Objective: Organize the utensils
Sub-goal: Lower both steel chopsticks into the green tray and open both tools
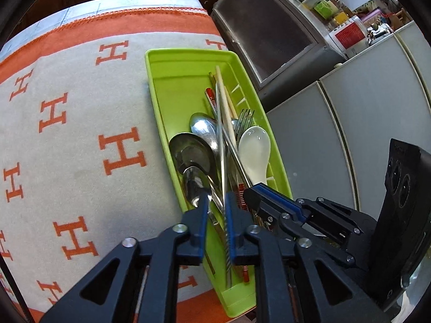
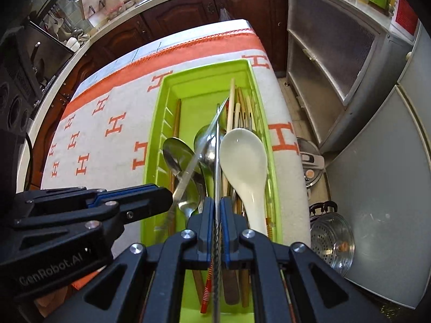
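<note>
- Here the green tray [image 1: 161, 62] lies along the counter's [image 1: 67, 134] right edge, on an orange-lettered cloth [image 1: 80, 94].
- Inside lie metal spoons [image 1: 192, 153], a fork [image 1: 243, 119], wooden chopsticks [image 1: 225, 99] and a white ceramic spoon [image 2: 243, 156], piled lengthwise.
- Right tongs [image 2: 216, 210] are clamped on a metal chopstick [image 2: 216, 161] with a twisted grip, over the tray.
- Left tongs [image 1: 216, 202] stand slightly apart; a second metal chopstick [image 1: 223, 161] runs between them, pads not pressing.
</note>
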Demonstrator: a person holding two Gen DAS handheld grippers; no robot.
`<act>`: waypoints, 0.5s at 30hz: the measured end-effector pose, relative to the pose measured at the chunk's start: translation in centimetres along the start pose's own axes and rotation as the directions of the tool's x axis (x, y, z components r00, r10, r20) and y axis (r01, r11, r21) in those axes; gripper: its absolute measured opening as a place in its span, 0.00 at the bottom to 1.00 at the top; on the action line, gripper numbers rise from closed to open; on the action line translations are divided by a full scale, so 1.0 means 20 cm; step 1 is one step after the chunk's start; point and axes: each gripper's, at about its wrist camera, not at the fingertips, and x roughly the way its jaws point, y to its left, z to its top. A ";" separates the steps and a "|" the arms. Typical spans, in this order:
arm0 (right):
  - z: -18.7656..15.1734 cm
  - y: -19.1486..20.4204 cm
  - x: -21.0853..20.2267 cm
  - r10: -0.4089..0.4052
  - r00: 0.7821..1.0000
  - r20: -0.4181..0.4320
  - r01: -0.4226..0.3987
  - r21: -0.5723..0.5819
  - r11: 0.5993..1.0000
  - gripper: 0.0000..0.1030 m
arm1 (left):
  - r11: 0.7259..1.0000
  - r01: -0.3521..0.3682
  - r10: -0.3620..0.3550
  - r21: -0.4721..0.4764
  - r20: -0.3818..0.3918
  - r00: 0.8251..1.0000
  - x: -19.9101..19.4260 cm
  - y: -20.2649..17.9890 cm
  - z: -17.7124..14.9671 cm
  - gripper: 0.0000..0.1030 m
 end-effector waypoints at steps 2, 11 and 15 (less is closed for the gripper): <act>0.00 -0.02 0.00 0.017 1.000 -0.002 -0.016 0.015 1.000 0.06 | 1.000 0.003 -0.003 -0.007 0.007 1.000 -0.01 0.02 0.00 0.20; 0.03 0.01 0.00 0.043 0.999 -0.003 -0.043 0.027 0.999 0.06 | 0.999 -0.041 0.041 0.004 0.055 0.998 -0.09 0.07 0.00 0.25; 0.02 0.04 -0.01 0.051 0.999 0.005 -0.051 0.027 0.998 0.06 | 0.998 -0.067 0.067 -0.003 0.075 0.995 -0.15 0.13 -0.03 0.26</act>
